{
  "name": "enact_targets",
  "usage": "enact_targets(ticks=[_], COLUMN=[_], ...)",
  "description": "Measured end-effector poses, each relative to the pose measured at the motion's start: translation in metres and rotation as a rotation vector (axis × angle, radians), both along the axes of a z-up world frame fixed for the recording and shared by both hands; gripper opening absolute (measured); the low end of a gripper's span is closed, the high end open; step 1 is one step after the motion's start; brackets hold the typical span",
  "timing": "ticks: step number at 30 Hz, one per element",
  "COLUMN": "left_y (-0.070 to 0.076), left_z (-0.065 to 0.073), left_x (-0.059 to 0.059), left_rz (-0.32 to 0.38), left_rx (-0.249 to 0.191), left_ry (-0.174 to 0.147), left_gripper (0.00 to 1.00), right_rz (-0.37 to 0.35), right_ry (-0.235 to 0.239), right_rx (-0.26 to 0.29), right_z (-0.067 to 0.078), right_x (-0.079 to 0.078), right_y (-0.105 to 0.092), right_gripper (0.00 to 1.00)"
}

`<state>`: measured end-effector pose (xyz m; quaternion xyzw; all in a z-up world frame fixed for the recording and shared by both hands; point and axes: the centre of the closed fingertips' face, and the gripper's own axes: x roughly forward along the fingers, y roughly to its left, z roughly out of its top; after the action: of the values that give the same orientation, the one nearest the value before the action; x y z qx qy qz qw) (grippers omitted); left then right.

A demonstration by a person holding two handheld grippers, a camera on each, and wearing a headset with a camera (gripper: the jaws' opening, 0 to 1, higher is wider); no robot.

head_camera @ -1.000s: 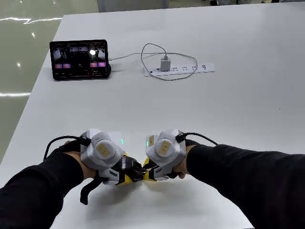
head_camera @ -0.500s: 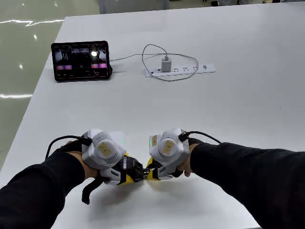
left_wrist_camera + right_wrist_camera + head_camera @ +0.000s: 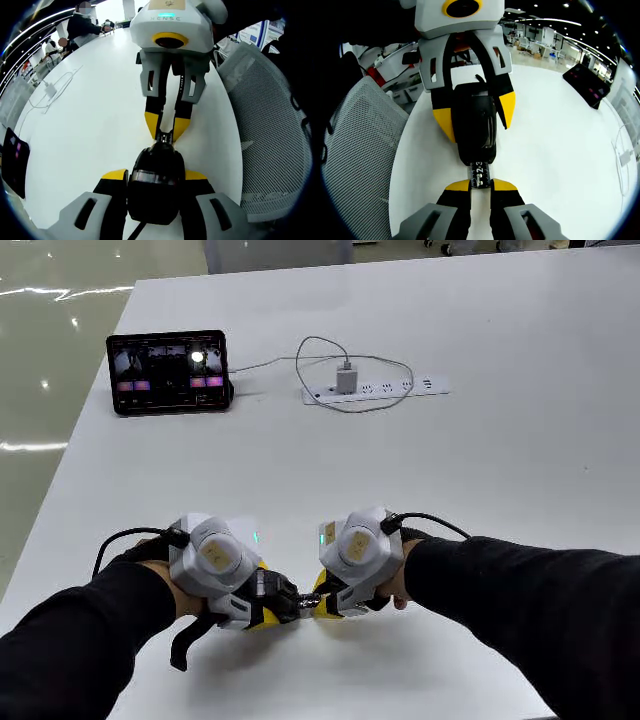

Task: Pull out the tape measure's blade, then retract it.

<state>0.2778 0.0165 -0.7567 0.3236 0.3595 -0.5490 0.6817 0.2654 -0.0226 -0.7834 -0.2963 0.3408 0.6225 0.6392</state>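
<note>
Where the two grippers meet at the lower centre of the head view, you hold the black plastic tape measure case [image 3: 155, 195] clamped between the yellow-tipped jaws of your left gripper [image 3: 155, 175]. The jaws of your right gripper [image 3: 480, 186] are pinched nearly closed on the narrow numbered blade [image 3: 480, 174], of which a short length is drawn out of the case. Flat white tabletop [image 3: 480, 460] beneath. Upper left: black tablet with lit screen [image 3: 168, 371]. Upper centre: white power strip [image 3: 375, 388] with a looped cable.
</note>
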Motion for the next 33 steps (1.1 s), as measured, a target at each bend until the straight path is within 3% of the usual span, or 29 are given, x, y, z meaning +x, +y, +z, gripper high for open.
enact_targets(ticks=[33], left_y=[0.0], left_z=[0.0], left_x=[0.001], left_rz=[0.011], left_rx=[0.001], left_ry=[-0.004], left_gripper=[0.34], right_rz=[-0.003], right_ry=[-0.002], right_rx=[-0.025], right_z=[0.001], right_x=[0.002], right_y=[-0.022], right_gripper=[0.1])
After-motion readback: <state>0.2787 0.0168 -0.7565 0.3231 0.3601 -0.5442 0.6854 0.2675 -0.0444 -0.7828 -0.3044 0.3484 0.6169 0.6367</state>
